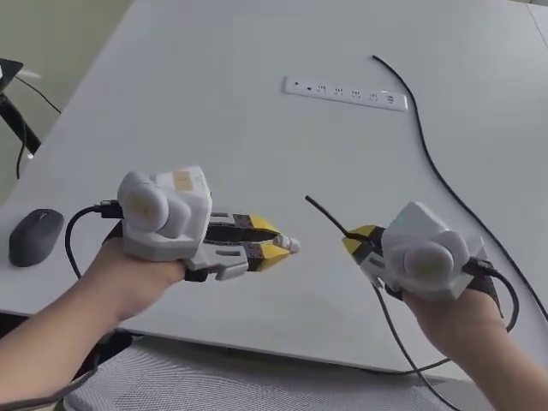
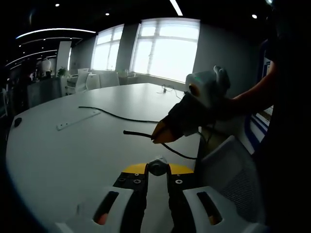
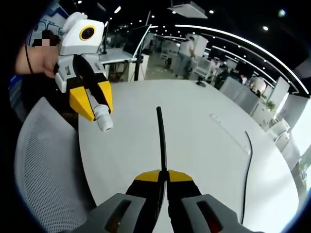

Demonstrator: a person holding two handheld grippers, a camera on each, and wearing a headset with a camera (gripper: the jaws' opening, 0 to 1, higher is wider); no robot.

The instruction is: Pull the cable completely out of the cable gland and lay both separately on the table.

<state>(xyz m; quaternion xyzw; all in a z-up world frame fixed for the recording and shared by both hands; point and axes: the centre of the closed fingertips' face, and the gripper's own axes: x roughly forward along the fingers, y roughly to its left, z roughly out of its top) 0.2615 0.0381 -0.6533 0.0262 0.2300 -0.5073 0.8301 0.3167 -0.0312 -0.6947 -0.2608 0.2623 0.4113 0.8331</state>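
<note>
L gripper (image 1: 276,247): gland (image 2: 157,166); R gripper (image 3: 163,177): cable (image 3: 162,141), apart.

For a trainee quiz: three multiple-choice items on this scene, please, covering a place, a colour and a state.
1. Where does the power strip lie? A) on the table B) on the chair C) on the floor
2. What colour is the cable held by the right gripper? A) white B) black C) red
3. The cable gland in the left gripper is: A) threaded on the cable B) free of the cable C) set down
Answers: 1 A, it rests on the tabletop; 2 B, a black strand leaves the jaws; 3 B, a gap separates gland and cable.
</note>
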